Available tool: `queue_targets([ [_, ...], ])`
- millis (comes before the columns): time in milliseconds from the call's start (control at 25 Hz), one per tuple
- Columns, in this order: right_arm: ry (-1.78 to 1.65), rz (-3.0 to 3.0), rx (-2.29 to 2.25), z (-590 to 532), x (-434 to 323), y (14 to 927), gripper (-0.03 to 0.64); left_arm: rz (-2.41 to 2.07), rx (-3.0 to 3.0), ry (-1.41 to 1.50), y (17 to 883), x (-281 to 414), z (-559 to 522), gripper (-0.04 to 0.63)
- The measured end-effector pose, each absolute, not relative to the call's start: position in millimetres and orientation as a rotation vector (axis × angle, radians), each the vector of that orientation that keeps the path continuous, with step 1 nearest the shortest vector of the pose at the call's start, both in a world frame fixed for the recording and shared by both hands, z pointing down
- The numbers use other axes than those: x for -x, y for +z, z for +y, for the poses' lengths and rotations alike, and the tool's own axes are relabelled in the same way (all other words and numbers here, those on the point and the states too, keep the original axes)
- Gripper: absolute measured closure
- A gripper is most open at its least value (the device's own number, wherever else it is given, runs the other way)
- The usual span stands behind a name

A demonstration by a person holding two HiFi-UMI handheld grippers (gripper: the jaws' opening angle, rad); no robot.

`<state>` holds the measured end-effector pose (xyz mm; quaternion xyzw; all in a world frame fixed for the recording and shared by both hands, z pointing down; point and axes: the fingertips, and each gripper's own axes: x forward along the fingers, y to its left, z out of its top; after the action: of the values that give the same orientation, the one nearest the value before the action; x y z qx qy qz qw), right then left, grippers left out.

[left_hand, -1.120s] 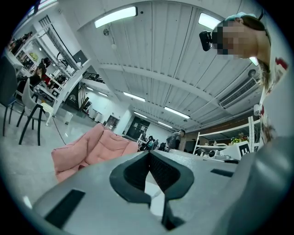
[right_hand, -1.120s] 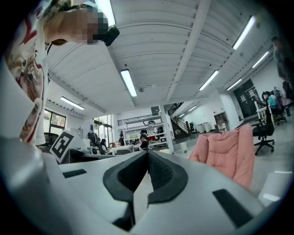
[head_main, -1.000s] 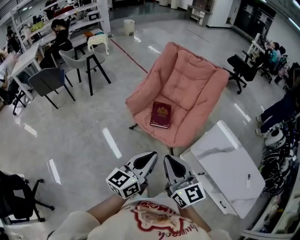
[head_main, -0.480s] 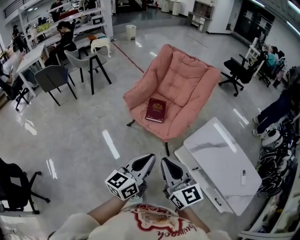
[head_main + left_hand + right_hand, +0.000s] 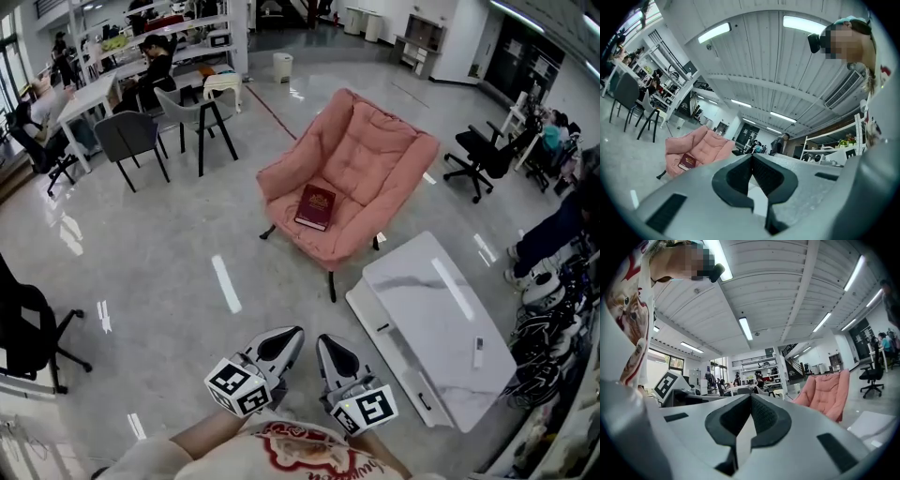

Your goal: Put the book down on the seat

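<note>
A red book (image 5: 316,207) lies flat on the seat (image 5: 352,236) of a pink chair (image 5: 377,150), near the seat's left edge. The left hand-held gripper (image 5: 289,334) and right hand-held gripper (image 5: 324,341) are both closed, empty, and well apart from it.

Bright, even light falls from ceiling strip lamps (image 5: 799,23) above the left tool (image 5: 751,157) and right tool (image 5: 751,397). White glare streaks mark the glossy floor (image 5: 225,281) ahead of them. Gripper views bend strongly and darken at the corners; the nearest tool surfaces look soft. Shadows are faint.
</note>
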<state>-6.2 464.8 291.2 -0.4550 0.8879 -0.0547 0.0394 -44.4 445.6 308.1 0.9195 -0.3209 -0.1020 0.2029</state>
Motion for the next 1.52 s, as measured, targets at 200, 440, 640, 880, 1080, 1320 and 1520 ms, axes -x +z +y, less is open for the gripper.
queue_targets([
  [200, -0.121, 2.733, 1.356, 488, 10, 279, 0.615, -0.915, -2.589, -0.292, 297, 46, 475, 0.591],
  [440, -0.076, 2.748, 1.356, 509, 19, 268, 0.615, -0.907, -2.609, -0.303, 288, 52, 494, 0.591],
  [640, -0.070, 2.753, 1.332, 526, 36, 266, 0.615, -0.910, -2.609, -0.282, 286, 65, 512, 0.591],
  [880, -0.076, 2.738, 1.328, 533, 46, 262, 0.615, -0.909, -2.634, -0.290, 280, 78, 518, 0.591],
  [1080, -0.055, 2.753, 1.333, 539, 53, 262, 0.615, -0.894, -2.637, -0.286, 281, 80, 523, 0.591],
  [1320, -0.060, 2.751, 1.360, 544, 54, 261, 0.615, -0.879, -2.635, -0.289, 279, 83, 528, 0.591],
  [1520, -0.057, 2.748, 1.357, 540, 58, 262, 0.615, -0.886, -2.640, -0.300, 279, 87, 524, 0.591],
])
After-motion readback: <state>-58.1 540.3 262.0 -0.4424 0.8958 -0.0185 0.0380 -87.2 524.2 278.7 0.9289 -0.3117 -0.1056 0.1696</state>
